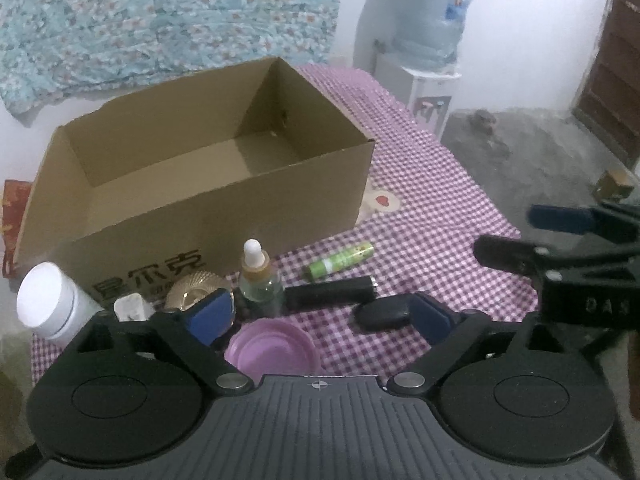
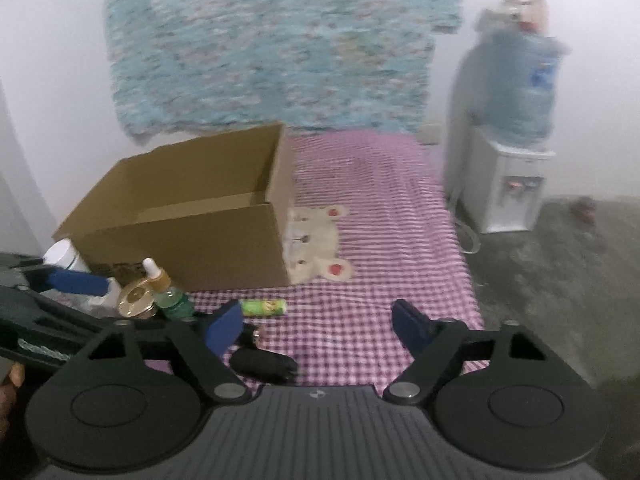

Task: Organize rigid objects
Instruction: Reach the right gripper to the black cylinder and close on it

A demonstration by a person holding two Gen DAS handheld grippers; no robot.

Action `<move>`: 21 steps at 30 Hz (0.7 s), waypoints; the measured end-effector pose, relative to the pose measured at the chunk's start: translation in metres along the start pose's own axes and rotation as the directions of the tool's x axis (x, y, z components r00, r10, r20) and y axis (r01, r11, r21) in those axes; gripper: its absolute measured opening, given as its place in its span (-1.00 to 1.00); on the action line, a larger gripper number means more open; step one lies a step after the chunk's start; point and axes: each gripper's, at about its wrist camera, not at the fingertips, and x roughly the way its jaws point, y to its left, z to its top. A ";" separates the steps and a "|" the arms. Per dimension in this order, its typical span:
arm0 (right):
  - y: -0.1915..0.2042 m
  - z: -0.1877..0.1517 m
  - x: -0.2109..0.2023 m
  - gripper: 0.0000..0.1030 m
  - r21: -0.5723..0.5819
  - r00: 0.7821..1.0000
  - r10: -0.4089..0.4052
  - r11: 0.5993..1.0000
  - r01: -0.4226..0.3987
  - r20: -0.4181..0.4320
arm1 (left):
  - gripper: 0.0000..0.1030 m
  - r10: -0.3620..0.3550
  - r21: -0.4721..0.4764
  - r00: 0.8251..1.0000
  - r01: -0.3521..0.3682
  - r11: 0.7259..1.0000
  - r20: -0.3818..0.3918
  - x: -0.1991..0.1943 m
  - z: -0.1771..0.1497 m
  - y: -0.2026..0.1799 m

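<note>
Left gripper jaws spread, nothing gripped, pink lid between; right gripper likewise gaping, cardboard box at eleven o'clock.

Both views are dim and soft, with a flat, cool indoor light and no strong glare. The right wrist view is motion-blurred: the floral cloth on the wall ahead smears, and the checks of the tablecloth run into streaks. The left wrist view is sharper; the cardboard box ahead has crisp edges and a shaded interior. Fisheye distortion bends lines near the edges, and the corners fall to black. Colour noise grains the pale wall.
</note>
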 end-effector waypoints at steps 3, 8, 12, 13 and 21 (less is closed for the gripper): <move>-0.005 0.007 0.019 0.36 -0.002 0.993 0.106 0.994 -0.106 -0.048 | 0.53 -0.022 0.006 0.999 0.022 1.000 -0.028 0.010 0.001 0.000; -0.005 0.019 0.053 0.19 -0.039 0.957 0.261 0.963 -0.268 -0.125 | 0.32 -0.054 0.025 0.995 0.056 0.998 -0.078 0.022 -0.003 -0.003; 0.009 0.026 0.081 -0.02 -0.081 0.916 0.338 0.929 -0.362 -0.217 | 0.14 -0.071 0.031 0.990 0.075 0.997 -0.124 0.036 -0.005 -0.006; 0.013 0.026 0.087 -0.12 -0.093 0.907 0.345 0.922 -0.376 -0.241 | 0.10 -0.076 0.027 0.988 0.081 0.996 -0.133 0.039 -0.005 -0.006; 0.040 0.025 0.120 -0.33 -0.197 0.849 0.353 0.870 -0.452 -0.393 | -0.04 -0.102 0.034 0.981 0.109 0.993 -0.167 0.055 -0.007 -0.010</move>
